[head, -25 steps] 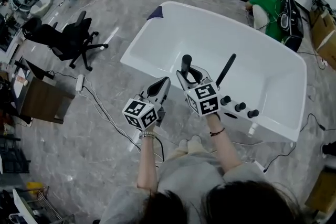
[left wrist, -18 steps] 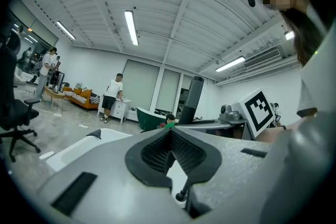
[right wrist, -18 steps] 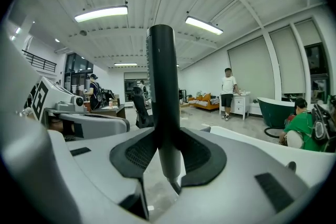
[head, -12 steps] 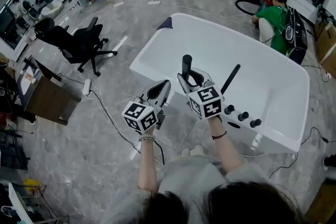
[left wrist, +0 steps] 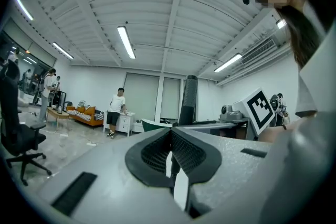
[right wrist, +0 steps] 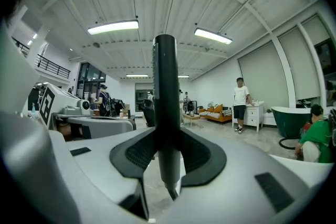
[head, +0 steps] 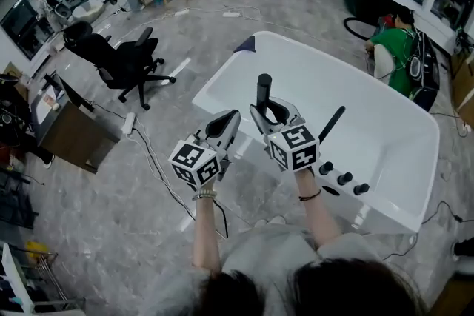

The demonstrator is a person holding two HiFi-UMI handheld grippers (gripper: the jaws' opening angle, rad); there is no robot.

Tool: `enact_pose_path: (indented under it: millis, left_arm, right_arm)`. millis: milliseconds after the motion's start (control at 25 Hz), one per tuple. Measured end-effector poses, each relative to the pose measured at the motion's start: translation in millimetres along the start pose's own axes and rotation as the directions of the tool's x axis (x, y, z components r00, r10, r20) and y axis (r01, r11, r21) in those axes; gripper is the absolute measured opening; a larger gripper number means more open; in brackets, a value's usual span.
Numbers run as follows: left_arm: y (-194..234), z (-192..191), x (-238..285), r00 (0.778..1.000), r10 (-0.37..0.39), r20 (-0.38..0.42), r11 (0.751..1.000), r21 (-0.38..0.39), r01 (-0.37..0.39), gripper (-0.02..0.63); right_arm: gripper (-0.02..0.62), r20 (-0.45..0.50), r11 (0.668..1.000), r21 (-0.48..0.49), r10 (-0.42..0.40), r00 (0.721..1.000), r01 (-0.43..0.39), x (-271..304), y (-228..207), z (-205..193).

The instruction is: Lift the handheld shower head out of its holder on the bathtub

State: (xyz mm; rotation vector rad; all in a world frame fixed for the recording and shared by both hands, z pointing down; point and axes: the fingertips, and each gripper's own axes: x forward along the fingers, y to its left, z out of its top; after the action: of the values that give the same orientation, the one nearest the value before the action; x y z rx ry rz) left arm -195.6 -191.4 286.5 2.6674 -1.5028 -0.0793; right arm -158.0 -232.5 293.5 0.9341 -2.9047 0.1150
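Shower head (head: 263,90) raised, one, in right claw (head: 269,112)

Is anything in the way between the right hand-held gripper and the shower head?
Nothing visible is. The right hand-held gripper has its jaws closed right on the black shower head, which stands upright between them.

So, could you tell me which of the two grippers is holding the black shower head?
The right gripper: its fingers clamp the upright black shower head, while the left gripper has its fingers shut together on nothing.
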Motion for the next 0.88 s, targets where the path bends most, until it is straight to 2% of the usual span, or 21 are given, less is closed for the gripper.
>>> enact_pose_path:
  millis: [360,880]
  left_arm:
    - [6.7,21.1,-3.6,0.999,0.034,0.036,0.999,0.024,-0.035,0.005]
    - [-0.8,17.0,4.6,0.999,0.031,0.024,0.999,0.030,-0.032,0.005]
  right_arm:
    - [0.133,0.072,0.999,0.021,0.038,0.997,-0.039,-1.6,1.7,29.1]
    - [0.133,0.098,0.998,0.033,0.044,0.994,-0.047,-9.7,-4.0,32.7]
